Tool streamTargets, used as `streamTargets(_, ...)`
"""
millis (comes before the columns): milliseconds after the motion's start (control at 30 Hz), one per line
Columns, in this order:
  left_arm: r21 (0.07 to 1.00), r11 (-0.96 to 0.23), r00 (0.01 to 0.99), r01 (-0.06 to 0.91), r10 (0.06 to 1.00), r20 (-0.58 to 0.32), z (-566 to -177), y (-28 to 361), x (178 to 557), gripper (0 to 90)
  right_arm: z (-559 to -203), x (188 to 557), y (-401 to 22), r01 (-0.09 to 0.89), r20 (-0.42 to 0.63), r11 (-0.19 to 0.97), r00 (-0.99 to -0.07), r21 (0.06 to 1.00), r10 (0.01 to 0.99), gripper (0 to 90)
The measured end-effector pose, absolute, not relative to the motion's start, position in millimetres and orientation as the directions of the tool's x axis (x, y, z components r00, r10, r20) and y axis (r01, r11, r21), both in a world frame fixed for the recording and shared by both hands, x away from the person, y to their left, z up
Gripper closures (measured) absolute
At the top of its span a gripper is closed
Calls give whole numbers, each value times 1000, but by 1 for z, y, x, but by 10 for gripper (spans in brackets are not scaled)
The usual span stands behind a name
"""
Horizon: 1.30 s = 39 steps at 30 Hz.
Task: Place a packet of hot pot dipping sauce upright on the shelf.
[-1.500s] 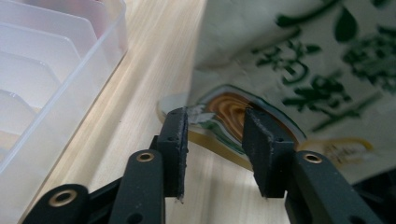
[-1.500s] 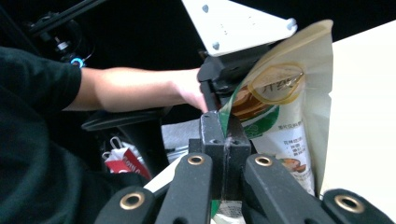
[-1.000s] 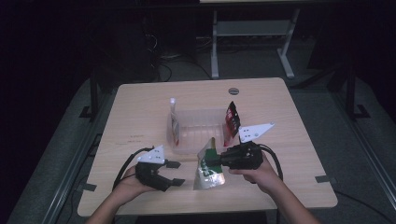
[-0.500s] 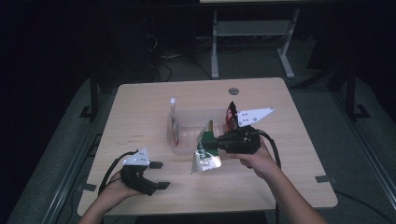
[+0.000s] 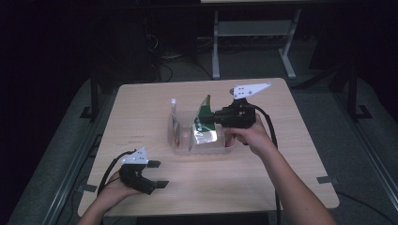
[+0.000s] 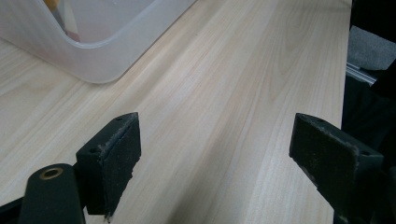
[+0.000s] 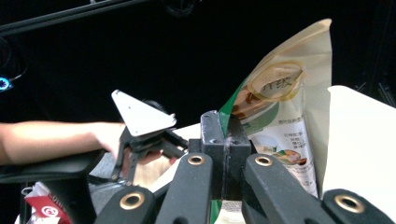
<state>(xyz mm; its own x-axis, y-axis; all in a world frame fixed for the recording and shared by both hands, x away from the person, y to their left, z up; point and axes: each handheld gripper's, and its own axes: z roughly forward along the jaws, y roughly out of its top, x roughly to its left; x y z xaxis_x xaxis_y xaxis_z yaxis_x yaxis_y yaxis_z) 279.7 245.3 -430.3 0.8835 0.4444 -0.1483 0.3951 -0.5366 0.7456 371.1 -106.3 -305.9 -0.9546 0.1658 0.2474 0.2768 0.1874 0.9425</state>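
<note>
One green pouch [image 5: 203, 123] has moved over the bin [image 5: 180, 147].

A pale wooden counter [image 5: 145, 117] with rounded corners is seen on a dark floor. Near its middle a clear plastic bin [image 5: 187, 149] is set directly on the wood. Its rounded corner [image 6: 100, 70] is shown resting flat on the grain in the left gripper view. Close to the near left edge, the left claw [image 5: 157, 174] is held low over the counter, jaws spread wide.
</note>
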Motion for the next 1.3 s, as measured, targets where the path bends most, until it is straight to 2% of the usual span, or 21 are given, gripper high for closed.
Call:
streamTargets(700, 744, -530, 878, 407, 453, -158, -430, 248, 280, 147, -311, 424, -72, 317, 274, 236, -941, 919, 199, 900)
streamTargets(1300, 738, -538, 881, 407, 444, -163, -432, 249, 281, 147, -353, 435, -49, 385, 319, 345, -918, 856, 234, 900)
